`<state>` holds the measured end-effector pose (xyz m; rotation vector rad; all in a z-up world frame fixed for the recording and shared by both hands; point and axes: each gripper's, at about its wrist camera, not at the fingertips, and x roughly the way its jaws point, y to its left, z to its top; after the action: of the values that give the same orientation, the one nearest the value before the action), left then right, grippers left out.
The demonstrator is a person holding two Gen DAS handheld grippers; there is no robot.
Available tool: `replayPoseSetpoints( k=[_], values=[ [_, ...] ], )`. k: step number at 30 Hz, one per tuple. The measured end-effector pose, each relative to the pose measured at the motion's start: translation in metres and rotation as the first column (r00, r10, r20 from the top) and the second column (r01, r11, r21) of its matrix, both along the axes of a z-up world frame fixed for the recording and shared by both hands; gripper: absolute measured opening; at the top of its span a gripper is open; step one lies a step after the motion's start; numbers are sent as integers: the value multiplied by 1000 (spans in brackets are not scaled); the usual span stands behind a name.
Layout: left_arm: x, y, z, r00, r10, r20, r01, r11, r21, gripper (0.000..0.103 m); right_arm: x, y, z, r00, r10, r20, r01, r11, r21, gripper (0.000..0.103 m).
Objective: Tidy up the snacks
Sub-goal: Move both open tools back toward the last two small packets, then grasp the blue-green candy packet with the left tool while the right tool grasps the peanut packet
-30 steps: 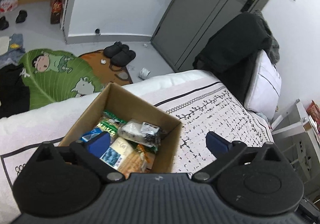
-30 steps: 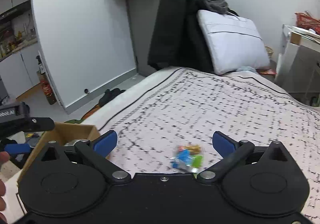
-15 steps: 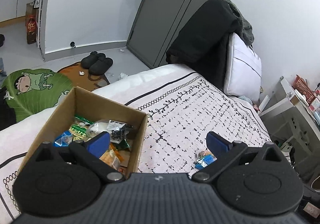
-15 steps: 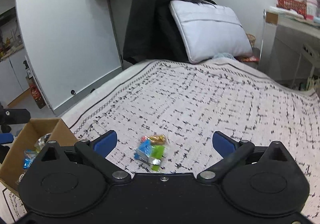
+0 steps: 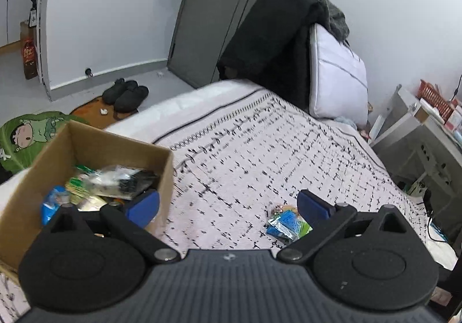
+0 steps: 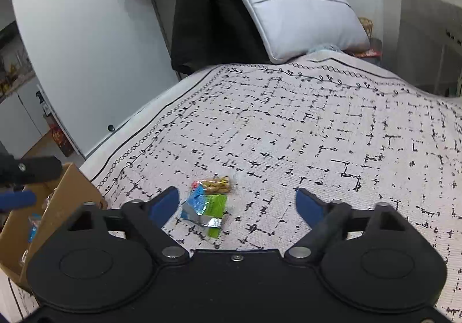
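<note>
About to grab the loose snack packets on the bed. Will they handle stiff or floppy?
Probably floppy: the snack packets look like thin crinkled foil. Likely light and slippery, so they may slide on the bedspread if pushed.

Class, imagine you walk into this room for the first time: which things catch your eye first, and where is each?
A small heap of bright snack packets lies loose on the patterned bedspread, just ahead of the open right gripper. At the bed's left edge stands an open cardboard box already holding snacks, with the open left gripper beside it.
</note>
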<state>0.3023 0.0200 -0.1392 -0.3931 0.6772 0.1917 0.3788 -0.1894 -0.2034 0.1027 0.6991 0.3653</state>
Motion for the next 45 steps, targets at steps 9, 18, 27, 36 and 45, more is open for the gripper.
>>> replayPoseSetpoints(
  k=[9, 18, 27, 36, 45],
  values=[
    [23, -26, -27, 996, -56, -69, 55, 998, -13, 99, 23, -15, -15, 998, -7, -58, 9, 999, 49, 75],
    [48, -47, -49, 994, -56, -93, 49, 996, -75, 88, 44, -23, -30, 993, 5, -115, 10, 992, 122, 64],
    [78, -65, -64, 993, -32, -118, 16, 991, -131, 80, 53, -33, -36, 989, -24, -148, 48, 986, 162, 61],
    [104, -71, -83, 980, 0, -201, -39, 982, -187, 69, 62, -42, -45, 979, -88, -183, 116, 982, 150, 59],
    [106, -77, -101, 964, 5, -265, -39, 992, -124, 69, 60, -37, -46, 983, -87, -163, 110, 983, 144, 59]
  ],
)
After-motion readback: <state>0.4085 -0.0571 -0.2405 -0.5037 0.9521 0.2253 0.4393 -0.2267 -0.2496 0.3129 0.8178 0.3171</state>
